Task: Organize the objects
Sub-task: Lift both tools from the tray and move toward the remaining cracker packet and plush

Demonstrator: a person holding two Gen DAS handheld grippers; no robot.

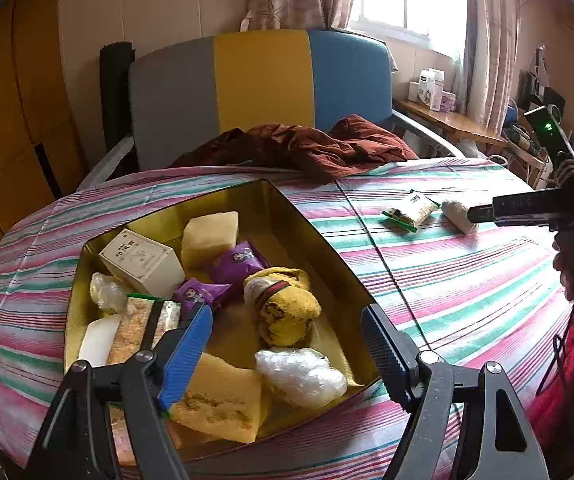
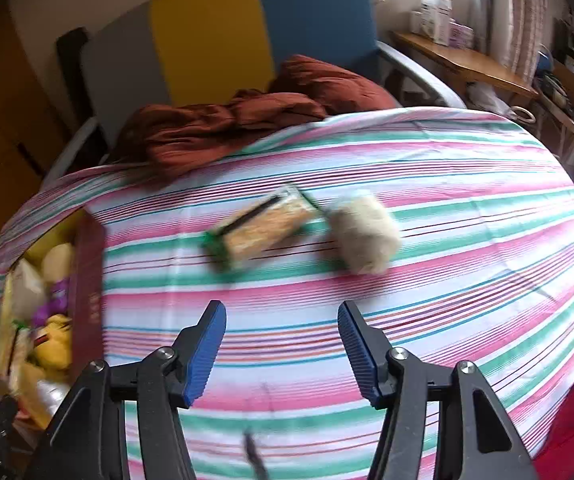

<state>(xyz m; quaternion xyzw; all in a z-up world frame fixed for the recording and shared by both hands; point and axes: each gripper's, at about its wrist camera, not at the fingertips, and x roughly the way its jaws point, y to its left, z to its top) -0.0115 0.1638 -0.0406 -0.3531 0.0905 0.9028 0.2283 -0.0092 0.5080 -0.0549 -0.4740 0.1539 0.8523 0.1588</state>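
A gold-lined box (image 1: 311,216) on the striped cloth holds several items: a white carton (image 1: 143,260), sponges, purple packets (image 1: 237,262), a yellow sock roll (image 1: 283,308), plastic-wrapped lumps and a cracker pack. My left gripper (image 1: 287,344) is open and empty above the box's near end. A green-edged cracker pack (image 2: 261,226) and a white rolled cloth (image 2: 363,234) lie on the cloth, outside the box. My right gripper (image 2: 281,346) is open and empty, short of both. It shows in the left wrist view (image 1: 477,214), next to the white roll (image 1: 457,214).
The box (image 2: 87,280) stands at the left in the right wrist view, its red outer wall facing me. A crumpled brown garment (image 1: 307,146) lies at the table's far edge before a grey, yellow and blue chair (image 1: 263,84). A wooden shelf (image 1: 447,118) stands at the back right.
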